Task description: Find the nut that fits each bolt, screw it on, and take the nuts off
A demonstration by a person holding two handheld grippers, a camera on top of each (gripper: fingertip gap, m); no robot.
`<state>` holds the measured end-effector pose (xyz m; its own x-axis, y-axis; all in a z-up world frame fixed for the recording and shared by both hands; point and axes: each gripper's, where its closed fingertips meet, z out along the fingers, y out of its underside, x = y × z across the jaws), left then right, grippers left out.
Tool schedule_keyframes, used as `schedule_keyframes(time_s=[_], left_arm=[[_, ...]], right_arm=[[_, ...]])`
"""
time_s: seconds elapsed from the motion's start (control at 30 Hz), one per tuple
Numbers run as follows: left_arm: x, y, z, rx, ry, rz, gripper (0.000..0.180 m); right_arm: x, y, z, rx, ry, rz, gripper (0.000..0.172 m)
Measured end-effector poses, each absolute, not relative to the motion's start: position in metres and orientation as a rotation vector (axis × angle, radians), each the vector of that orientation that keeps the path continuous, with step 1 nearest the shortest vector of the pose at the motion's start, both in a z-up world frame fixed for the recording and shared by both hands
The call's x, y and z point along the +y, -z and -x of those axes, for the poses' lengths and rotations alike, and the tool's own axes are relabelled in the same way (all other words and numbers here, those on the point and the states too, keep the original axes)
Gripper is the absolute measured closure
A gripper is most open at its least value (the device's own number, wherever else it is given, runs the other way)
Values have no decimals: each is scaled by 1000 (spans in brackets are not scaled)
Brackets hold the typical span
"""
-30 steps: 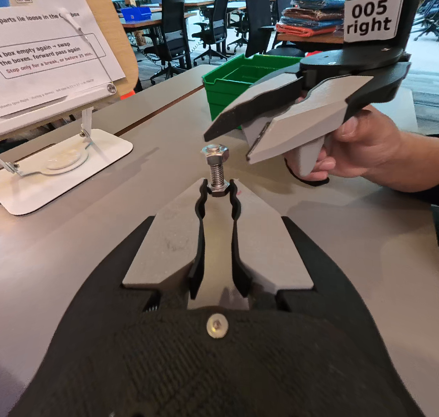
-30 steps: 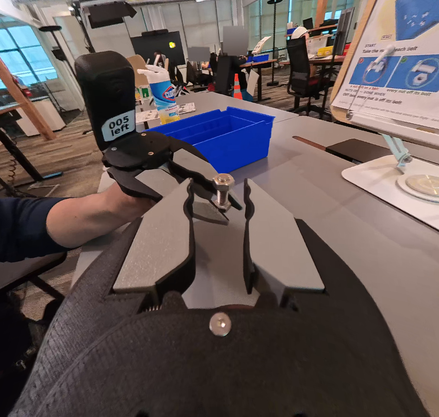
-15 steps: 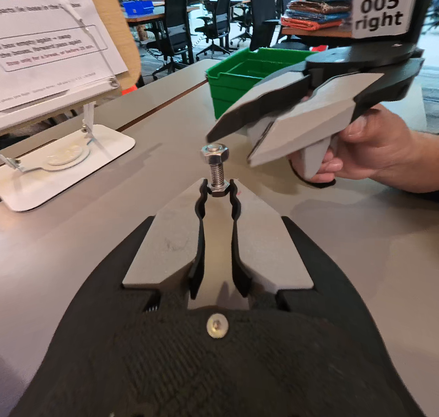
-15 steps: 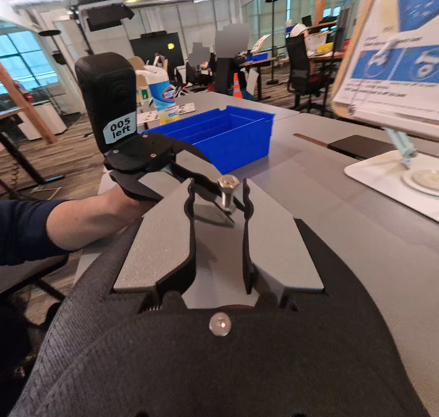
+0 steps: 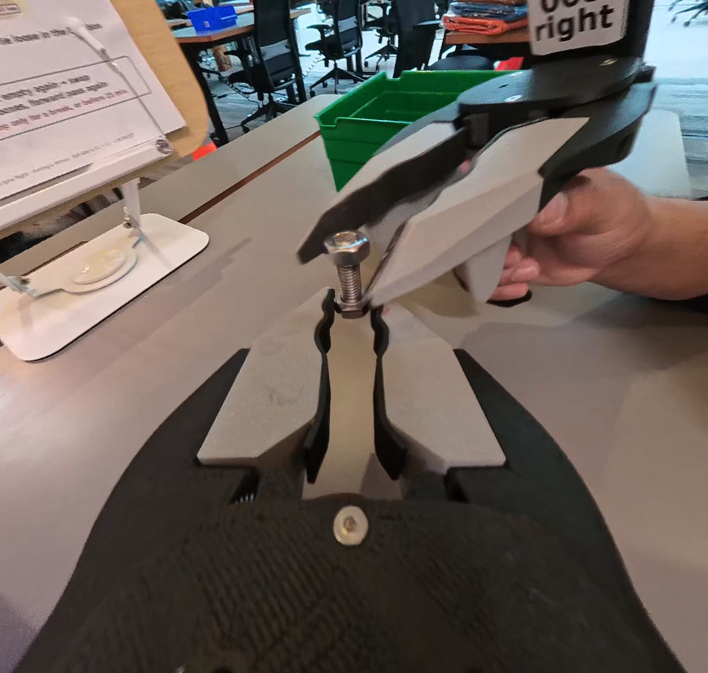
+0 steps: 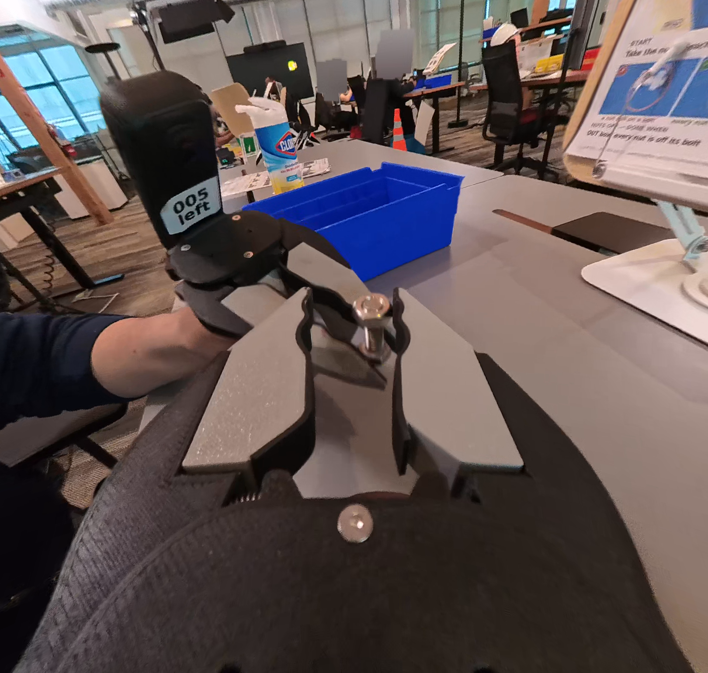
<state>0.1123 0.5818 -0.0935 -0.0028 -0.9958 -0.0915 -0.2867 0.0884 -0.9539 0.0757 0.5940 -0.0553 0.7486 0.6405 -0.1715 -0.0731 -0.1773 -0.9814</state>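
so the left gripper (image 5: 349,304) is clenched on the nut (image 5: 349,308) right at its fingertips, both black pads pressing its sides, and the bolt (image 5: 348,267) stands straight up out of it with the hex head on top. The hand holding it sits behind it, forearm in a dark sleeve (image 6: 42,363) coming in level over the table edge

the right gripper (image 6: 351,323) comes in from the side, tilted nose-down, a hand (image 5: 586,241) wrapped round its grip. Its jaws are spread and straddle the bolt head. From its own camera the head sits close against the right-hand finger (image 6: 400,321) with a clear gap to the other one, so it's not squeezing anything

writing-wise: each gripper has a white sticker with a number and a side word on its black camera post. Past the left gripper's tips there's a green bin (image 5: 367,126), off to its left a stand with printed instruction sheets (image 5: 69,91). Past the right gripper's tips a blue bin (image 6: 379,214), and farther back a branded wipes canister (image 6: 277,149)
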Motion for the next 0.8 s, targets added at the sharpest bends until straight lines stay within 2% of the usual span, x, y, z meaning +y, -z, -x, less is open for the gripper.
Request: schedule_keyframes(time_s=[0.1,0.37,0.57,0.8], left_arm=[[572,93,-116,1468,1010,1341,164],[601,84,-102,1387,970,1370,164],[568,91,-117,1473,1034,1331,164],[595,84,-104,1392,992,1366,164]], right_arm=[[598,57,-68,-452,-712,1651,129],[590,47,-89,-420,-674,1612,137],[599,53,-63,-457,-692,1638,128],[590,48,-88,-439,-619,1619,134]])
